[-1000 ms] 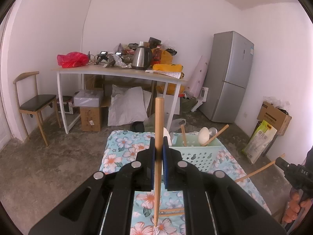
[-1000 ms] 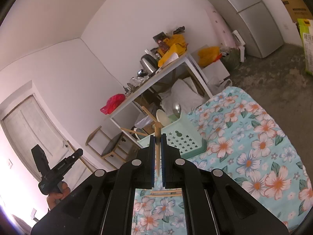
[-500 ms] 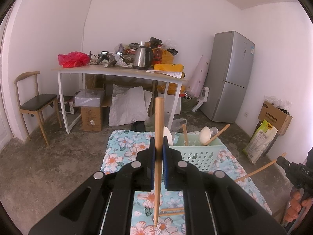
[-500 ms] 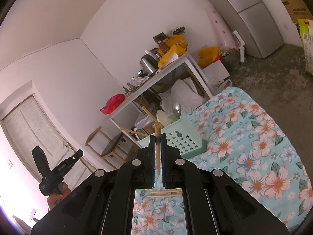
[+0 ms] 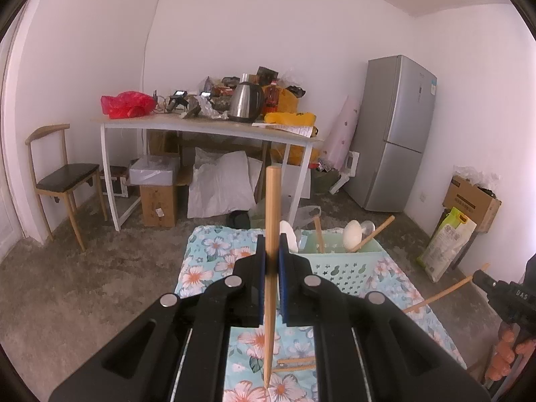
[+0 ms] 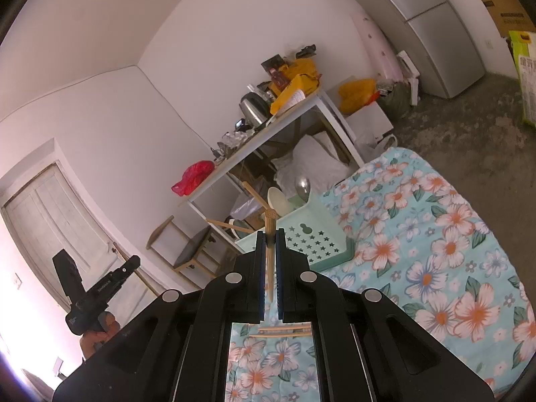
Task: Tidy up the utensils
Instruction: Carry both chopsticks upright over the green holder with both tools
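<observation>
Above the floral cloth [image 5: 207,254], both chopsticks stay clamped, nothing shifted

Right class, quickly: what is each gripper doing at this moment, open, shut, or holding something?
Left gripper: shut on a chopstick, held upright.
Right gripper: shut on another chopstick.

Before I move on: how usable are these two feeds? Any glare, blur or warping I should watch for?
Left wrist view: sharp and evenly lit, pinkish cast on the walls, fisheye bowing the fridge and the dark corners; the chopstick in the left tool reads crisply. Right wrist view: horizon strongly tilted, blown-out glare at the lower left by the door; the basket and the right tool stay clear.
</observation>
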`<action>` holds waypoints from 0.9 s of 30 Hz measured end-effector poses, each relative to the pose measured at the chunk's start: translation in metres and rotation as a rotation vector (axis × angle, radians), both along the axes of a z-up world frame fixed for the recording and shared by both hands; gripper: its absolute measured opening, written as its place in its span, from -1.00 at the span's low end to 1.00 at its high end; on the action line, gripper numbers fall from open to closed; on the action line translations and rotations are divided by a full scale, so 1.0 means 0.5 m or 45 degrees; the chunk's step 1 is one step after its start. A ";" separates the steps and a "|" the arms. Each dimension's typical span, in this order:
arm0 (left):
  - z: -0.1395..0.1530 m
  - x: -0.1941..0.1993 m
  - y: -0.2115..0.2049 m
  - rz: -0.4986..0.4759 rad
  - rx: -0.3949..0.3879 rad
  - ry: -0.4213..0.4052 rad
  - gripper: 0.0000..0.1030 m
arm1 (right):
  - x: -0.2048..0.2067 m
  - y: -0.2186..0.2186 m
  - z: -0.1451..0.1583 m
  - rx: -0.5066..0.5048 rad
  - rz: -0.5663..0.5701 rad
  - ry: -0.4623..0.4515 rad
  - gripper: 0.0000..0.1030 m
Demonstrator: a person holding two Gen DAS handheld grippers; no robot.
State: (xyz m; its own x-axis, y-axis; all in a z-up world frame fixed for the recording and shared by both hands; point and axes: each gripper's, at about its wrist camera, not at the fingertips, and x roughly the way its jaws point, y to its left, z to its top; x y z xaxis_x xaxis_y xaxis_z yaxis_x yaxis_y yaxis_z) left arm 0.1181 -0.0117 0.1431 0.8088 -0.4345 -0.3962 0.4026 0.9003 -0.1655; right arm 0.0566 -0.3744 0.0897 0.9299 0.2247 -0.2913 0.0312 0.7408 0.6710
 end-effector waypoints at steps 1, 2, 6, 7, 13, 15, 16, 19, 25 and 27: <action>0.004 -0.001 0.004 0.000 -0.005 -0.010 -0.89 | 0.000 0.000 0.000 -0.001 -0.001 -0.001 -0.93; 0.006 0.001 0.012 0.001 -0.010 -0.017 -0.89 | 0.000 -0.001 0.001 -0.002 -0.003 -0.001 -0.93; 0.033 0.001 0.032 -0.006 -0.059 -0.065 -0.89 | -0.001 -0.004 0.001 -0.001 -0.015 -0.005 -0.93; 0.043 0.003 0.035 -0.011 -0.081 -0.075 -0.89 | -0.001 -0.006 0.001 0.002 -0.017 -0.006 -0.93; 0.128 0.028 0.017 -0.049 -0.253 -0.203 -0.89 | -0.003 -0.015 0.000 0.008 -0.033 -0.006 -0.93; 0.156 0.041 0.008 -0.066 -0.323 -0.246 -0.89 | -0.002 -0.015 0.000 0.005 -0.037 -0.004 -0.93; 0.169 0.047 0.000 -0.076 -0.353 -0.267 -0.89 | -0.003 -0.014 0.001 0.004 -0.039 -0.003 -0.93; 0.191 0.070 -0.030 -0.107 -0.408 -0.291 -0.89 | -0.004 -0.013 0.002 0.003 -0.044 0.002 -0.93; 0.160 0.143 -0.124 -0.071 -0.312 -0.300 -0.89 | -0.003 -0.016 0.002 0.006 -0.046 0.013 -0.93; 0.138 0.171 -0.147 -0.067 -0.291 -0.276 -0.89 | -0.003 -0.019 0.002 0.005 -0.048 0.017 -0.93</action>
